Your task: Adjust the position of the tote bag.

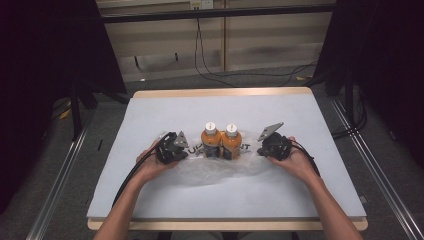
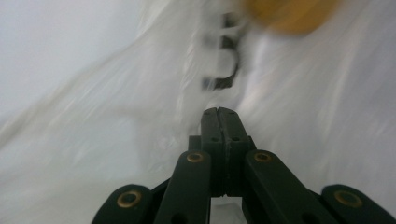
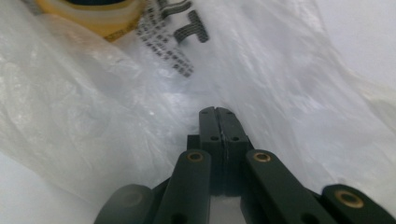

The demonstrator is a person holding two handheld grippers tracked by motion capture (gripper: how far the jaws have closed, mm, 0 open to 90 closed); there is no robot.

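Your left claw is fully closed at the left edge of the clear plastic bag, and your right claw is fully closed at its right edge; whether either pinches the film, you cannot tell. The bag lies mid-worktop, with two orange bottles standing side by side between the claws.

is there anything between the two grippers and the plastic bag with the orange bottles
Nothing visible stands between them. The left gripper and the right gripper are already at the plastic bag, one at each side, jaws together, apparently pinching the film. The two orange bottles stand between the grippers, apart from both.
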